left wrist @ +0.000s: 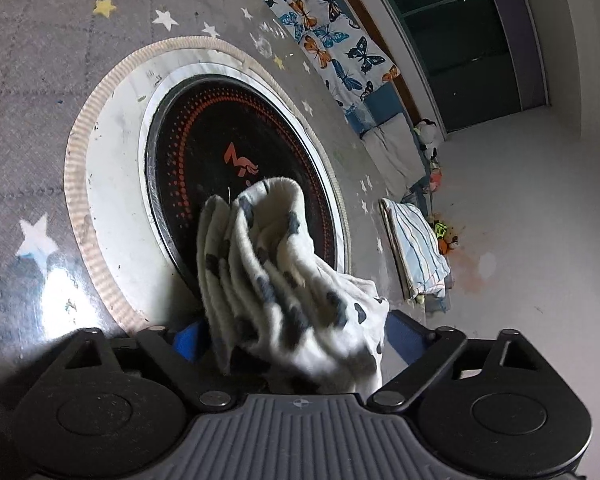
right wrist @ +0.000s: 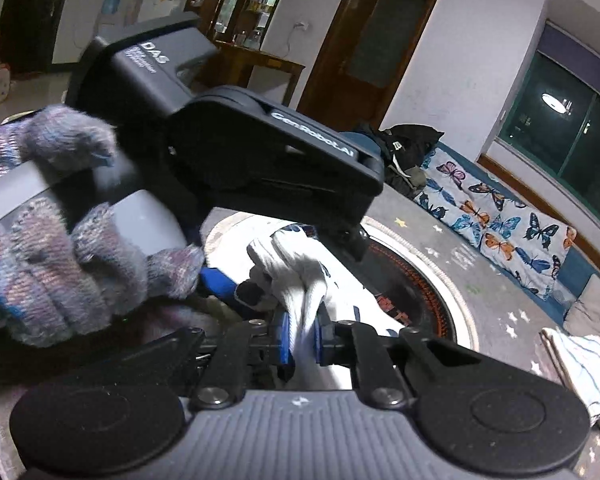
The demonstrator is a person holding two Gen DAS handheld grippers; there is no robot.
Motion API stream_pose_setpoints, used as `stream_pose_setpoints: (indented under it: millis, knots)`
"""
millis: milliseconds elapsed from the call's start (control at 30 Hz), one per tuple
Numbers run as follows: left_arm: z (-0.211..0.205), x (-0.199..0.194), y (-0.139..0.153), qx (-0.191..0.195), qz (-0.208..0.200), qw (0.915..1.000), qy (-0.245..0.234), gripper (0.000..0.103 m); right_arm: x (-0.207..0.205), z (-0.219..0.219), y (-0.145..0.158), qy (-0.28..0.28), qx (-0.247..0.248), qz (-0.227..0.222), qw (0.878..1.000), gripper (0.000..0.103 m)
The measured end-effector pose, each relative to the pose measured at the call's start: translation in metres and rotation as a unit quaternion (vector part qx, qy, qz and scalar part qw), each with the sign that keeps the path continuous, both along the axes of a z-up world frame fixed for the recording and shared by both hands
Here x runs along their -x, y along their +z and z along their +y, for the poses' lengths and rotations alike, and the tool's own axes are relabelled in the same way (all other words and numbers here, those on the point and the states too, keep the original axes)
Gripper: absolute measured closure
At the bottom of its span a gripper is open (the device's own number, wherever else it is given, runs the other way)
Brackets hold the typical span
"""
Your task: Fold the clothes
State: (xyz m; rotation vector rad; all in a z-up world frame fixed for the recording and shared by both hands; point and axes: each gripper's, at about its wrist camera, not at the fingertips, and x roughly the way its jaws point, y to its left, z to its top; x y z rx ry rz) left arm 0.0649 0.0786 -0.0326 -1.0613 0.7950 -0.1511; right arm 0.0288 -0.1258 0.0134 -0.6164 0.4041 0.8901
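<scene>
A white garment with dark blue spots (left wrist: 284, 280) is bunched up between the blue pads of my left gripper (left wrist: 296, 340), held above a round black cooktop (left wrist: 220, 148) set in the table. In the right wrist view the same white cloth (right wrist: 300, 280) is pinched between the blue pads of my right gripper (right wrist: 302, 340), which is shut on it. The left gripper's dark body (right wrist: 260, 140) fills the upper left of that view, held by a hand in a knitted glove (right wrist: 60, 272). Both grippers are close together on the cloth.
The table has a grey star-print cover (left wrist: 40, 80) with a white ring (left wrist: 112, 168) around the cooktop. A folded striped cloth (left wrist: 416, 248) lies at the table's far edge. A butterfly-print cushion bench (right wrist: 500, 232) runs behind it. Dark clothes (right wrist: 408, 152) are piled on the bench.
</scene>
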Motion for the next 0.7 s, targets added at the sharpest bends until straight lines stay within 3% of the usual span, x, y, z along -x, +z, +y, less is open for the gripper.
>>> stream_pose_setpoints:
  millis: [133, 333, 500, 700]
  knots:
    - [0.0, -0.001, 0.0, -0.012, -0.002, 0.9999, -0.009, 0.02, 0.003, -0.002, -0.005, 0.007, 0.002, 0.005, 1.0, 0.093]
    - [-0.003, 0.001, -0.004, -0.05, -0.002, 0.9987, -0.011, 0.05, 0.003, -0.004, -0.01, 0.01, -0.001, 0.014, 1.0, 0.092]
    - [-0.003, 0.002, -0.006, -0.045, -0.004, 0.999, -0.008, 0.051, 0.002, -0.011, -0.011, 0.004, -0.012, 0.024, 1.0, 0.09]
    - [-0.003, 0.002, -0.006, -0.053, -0.003, 0.9985, -0.009, 0.056, -0.001, -0.019, -0.004, 0.002, -0.03, 0.046, 0.998, 0.08]
